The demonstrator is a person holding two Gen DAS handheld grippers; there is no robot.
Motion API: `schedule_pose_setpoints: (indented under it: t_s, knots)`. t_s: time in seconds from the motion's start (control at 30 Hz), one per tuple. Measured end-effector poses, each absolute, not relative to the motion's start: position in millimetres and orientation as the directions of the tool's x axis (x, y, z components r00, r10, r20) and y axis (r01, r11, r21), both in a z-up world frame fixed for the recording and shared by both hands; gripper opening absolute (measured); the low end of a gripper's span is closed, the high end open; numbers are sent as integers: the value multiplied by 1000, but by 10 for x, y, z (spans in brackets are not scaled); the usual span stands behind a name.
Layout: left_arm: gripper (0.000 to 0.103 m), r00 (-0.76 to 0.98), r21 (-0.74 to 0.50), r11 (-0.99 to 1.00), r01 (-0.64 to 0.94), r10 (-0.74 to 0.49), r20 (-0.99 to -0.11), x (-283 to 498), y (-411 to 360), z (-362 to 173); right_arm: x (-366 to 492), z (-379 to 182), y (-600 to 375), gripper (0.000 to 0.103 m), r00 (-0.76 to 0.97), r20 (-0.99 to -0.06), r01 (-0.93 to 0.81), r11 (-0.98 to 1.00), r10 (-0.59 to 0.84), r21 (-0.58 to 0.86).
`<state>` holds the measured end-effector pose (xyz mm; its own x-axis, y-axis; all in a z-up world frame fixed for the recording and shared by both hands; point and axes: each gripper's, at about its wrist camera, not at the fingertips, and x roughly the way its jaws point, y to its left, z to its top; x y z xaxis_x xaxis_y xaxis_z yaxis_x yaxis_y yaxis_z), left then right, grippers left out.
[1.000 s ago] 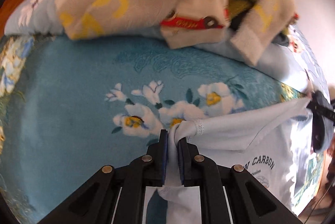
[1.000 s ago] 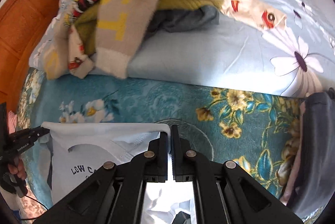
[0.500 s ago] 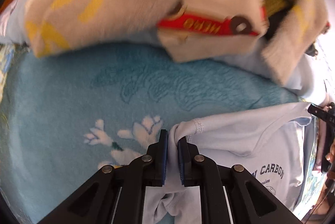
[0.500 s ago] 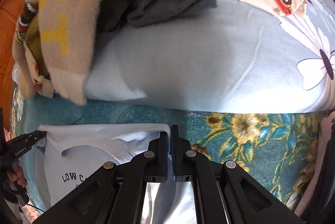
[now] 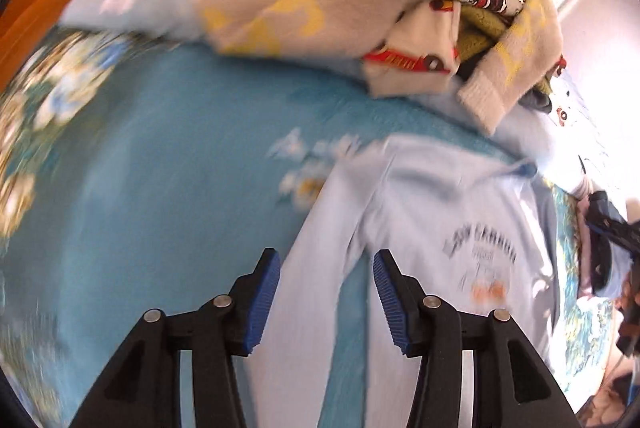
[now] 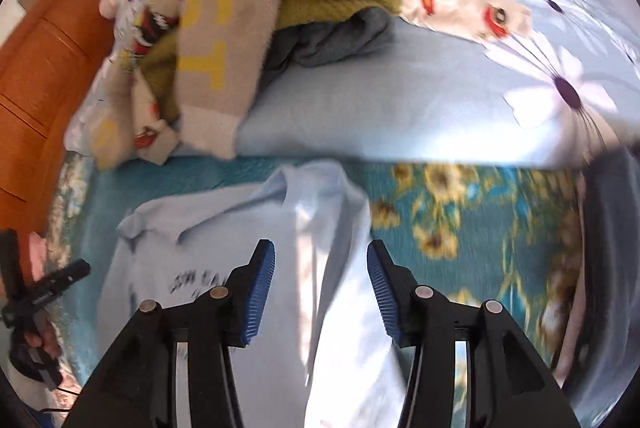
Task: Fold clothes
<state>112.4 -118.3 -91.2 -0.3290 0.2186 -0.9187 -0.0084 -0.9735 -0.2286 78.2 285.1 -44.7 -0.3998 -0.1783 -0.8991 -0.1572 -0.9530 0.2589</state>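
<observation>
A pale blue T-shirt (image 5: 432, 211) with dark chest lettering lies spread on the teal floral blanket (image 5: 160, 163). It also shows in the right wrist view (image 6: 208, 228). My left gripper (image 5: 326, 260) is open and empty, just above the shirt's left sleeve and side. My right gripper (image 6: 320, 252) is open and empty above the shirt's right shoulder and sleeve. The jaws of both stand wide apart. Both views are motion-blurred.
A heap of clothes (image 5: 400, 23) lies on a pale blue pillow behind the shirt, with a beige sweater with yellow letters (image 6: 224, 27) on top. A wooden headboard (image 6: 44, 59) stands at the left. A dark garment (image 6: 612, 248) lies at the right.
Both grippers have opened and let go of the shirt's shoulders. The shirt now lies flat on the blanket, and both grippers have pulled back and up from it.
</observation>
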Motion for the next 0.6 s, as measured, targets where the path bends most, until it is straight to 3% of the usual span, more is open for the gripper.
schedule_pose_setpoints:
  t_s: [0.2,0.3,0.43,0.5,0.6]
  knots:
    - [52,-233,-131,-987,-95,150,-961,1653,-950,-1262,1498,-587,2803,49,-315,-932,-210,-945,-177,250]
    - [50,-185,-63,-990,-124,86,-979,1700,-850,-1462,1724,-495,2836,49,-339,-922,-242,-929,-189,279]
    - [49,-185,-65,-989,-133,90,-979,1672,-851,-1507,1824,-341,2810,49,-384,-901,-245,-919,-201,309]
    - [42,-191,-79,-988,-132,103,-976,1654,-887,-1497,1830,-296,2785,49,-393,-897,-239,-920,-200,310]
    - [10,-208,-78,-992,-102,98,-973,1619,-998,-1468,1830,-263,2751,49,-396,-896,-237,-920,-201,312]
